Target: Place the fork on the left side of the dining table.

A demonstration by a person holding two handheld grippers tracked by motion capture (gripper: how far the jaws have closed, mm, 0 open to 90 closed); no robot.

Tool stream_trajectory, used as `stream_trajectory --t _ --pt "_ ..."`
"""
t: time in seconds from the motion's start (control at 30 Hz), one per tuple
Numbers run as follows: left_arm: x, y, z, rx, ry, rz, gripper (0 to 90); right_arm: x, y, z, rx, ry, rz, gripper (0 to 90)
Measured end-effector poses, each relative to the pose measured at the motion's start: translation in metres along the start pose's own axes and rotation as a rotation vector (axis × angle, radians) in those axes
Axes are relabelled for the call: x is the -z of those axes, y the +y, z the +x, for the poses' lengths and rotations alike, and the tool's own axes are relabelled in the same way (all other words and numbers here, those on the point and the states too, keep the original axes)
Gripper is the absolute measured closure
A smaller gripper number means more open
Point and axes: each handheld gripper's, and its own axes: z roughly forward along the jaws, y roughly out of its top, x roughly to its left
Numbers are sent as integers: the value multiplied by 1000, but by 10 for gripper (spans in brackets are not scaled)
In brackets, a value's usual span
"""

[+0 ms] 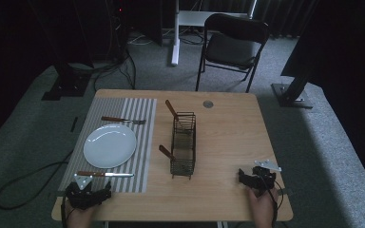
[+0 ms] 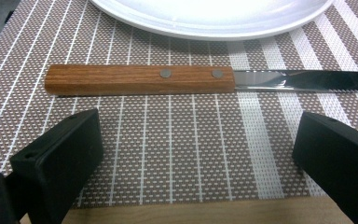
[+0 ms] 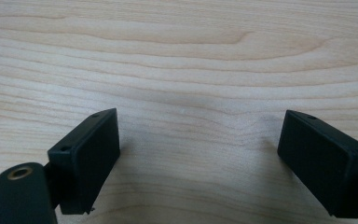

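Now we hold our left gripper wide open and empty over the woven striped placemat, just short of the knife, which lies flat beside the round white plate; its handle is smooth brown wood with two metal rivets. Our right gripper, equally open, holds nothing above the pale grained table. The wire basket probably holds two more wooden-handled utensils.
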Motion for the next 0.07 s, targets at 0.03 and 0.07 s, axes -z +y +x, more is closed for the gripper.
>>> stream_trajectory --t 0.03,0.07 --pt "-1 1 0 0 1 6 17 0 0 0 0 0 0 124" --pt "-1 2 0 1 3 9 16 0 0 0 0 0 0 124"
